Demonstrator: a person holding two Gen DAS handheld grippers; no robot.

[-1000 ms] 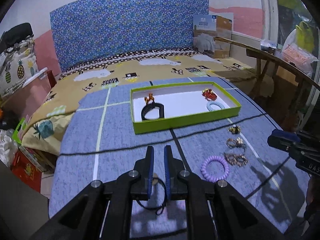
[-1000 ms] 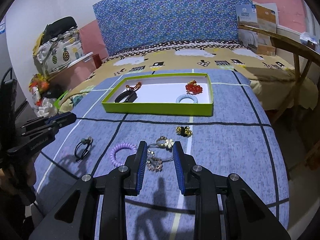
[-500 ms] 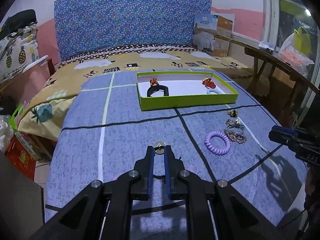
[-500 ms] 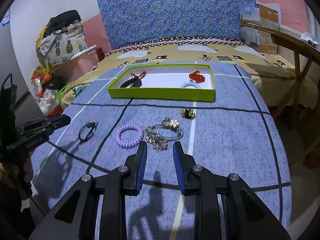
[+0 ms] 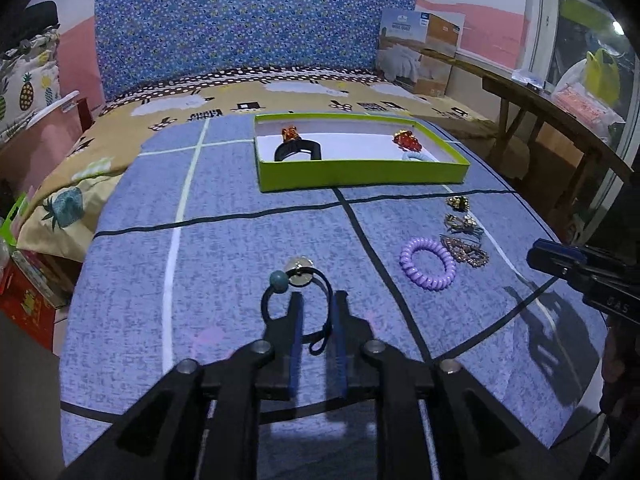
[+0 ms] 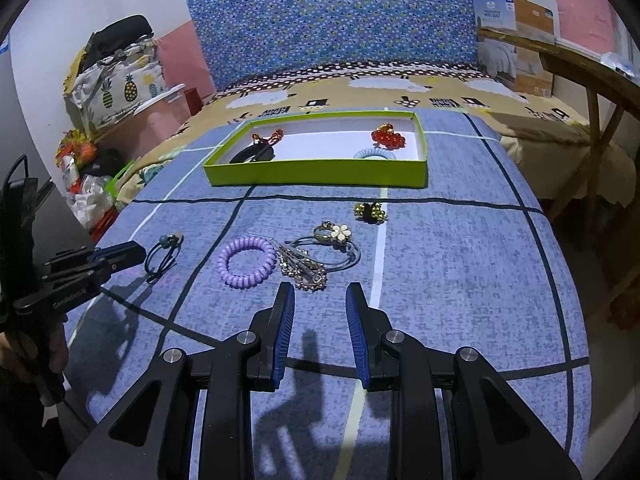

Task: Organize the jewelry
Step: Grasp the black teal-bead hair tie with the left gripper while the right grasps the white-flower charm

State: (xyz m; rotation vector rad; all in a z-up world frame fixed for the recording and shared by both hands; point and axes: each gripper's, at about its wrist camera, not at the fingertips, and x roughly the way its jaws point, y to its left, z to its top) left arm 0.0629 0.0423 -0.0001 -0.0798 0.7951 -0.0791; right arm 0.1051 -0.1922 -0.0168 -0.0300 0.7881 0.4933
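A black hair tie (image 5: 297,276) with a teal bead and a clear bead lies on the blue blanket. My left gripper (image 5: 318,300) stands over it with its jaws opening; the loop's near strand runs between the fingers, and no pad presses on it. From the right wrist view, the left gripper (image 6: 120,254) sits just left of that hair tie (image 6: 162,254). My right gripper (image 6: 320,292) is open and empty, just short of a rhinestone clip (image 6: 302,270). The purple coil tie (image 6: 246,262), flower tie (image 6: 338,234) and gold cluster (image 6: 370,212) lie nearby.
A green box (image 5: 360,174) stands farther up the blanket, holding a black clip, a red bead piece and a pale blue coil. A wooden frame (image 6: 592,80) runs along the right. Bags and clutter (image 6: 108,92) sit off the bed's left edge.
My left gripper has dropped toward the blanket and its jaws have spread, so the black hair tie now shows ahead of and between the fingers. The right gripper has hardly moved.
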